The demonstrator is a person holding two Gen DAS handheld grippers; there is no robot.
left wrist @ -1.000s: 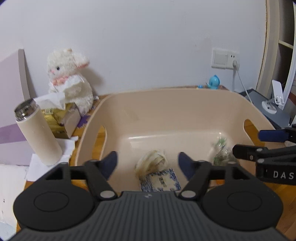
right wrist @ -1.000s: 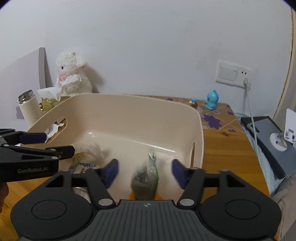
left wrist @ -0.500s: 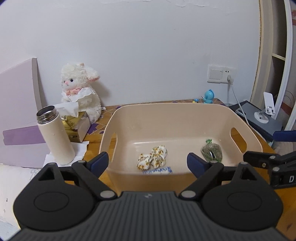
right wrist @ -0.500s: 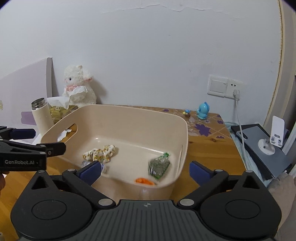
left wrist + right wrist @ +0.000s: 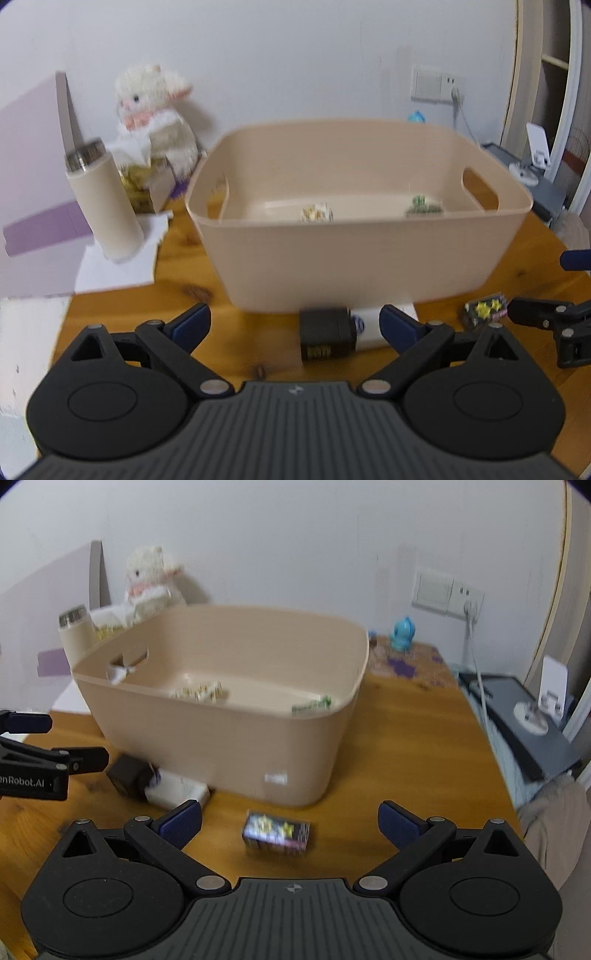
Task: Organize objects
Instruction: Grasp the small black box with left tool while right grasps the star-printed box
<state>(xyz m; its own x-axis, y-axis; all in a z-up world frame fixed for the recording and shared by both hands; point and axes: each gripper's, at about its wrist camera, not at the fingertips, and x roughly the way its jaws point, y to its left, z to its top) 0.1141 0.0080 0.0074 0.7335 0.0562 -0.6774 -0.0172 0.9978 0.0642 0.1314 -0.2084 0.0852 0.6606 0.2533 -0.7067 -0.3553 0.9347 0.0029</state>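
Note:
A beige plastic bin [image 5: 362,258] [image 5: 229,731] stands on the wooden table. Inside lie a white patterned packet [image 5: 317,213] [image 5: 199,691] and a green packet [image 5: 423,206] [image 5: 312,704]. In front of the bin lie a black box [image 5: 327,332] [image 5: 129,773] on a white packet [image 5: 373,328] [image 5: 177,790], and a small dark box with yellow stars [image 5: 484,312] [image 5: 276,832]. My left gripper [image 5: 295,323] is open and empty, low before the black box. My right gripper [image 5: 290,821] is open and empty, with the star box between its fingers.
A beige thermos [image 5: 101,201] stands on white paper left of the bin. A white plush toy [image 5: 155,110] and a tissue box sit behind it. A blue figurine [image 5: 402,633], a wall socket with cable and a dark device [image 5: 524,723] are at the right.
Both grippers have pulled back out of the bin and dropped low in front of it. The packets they hovered over stay in the bin. The boxes on the table have come into view.

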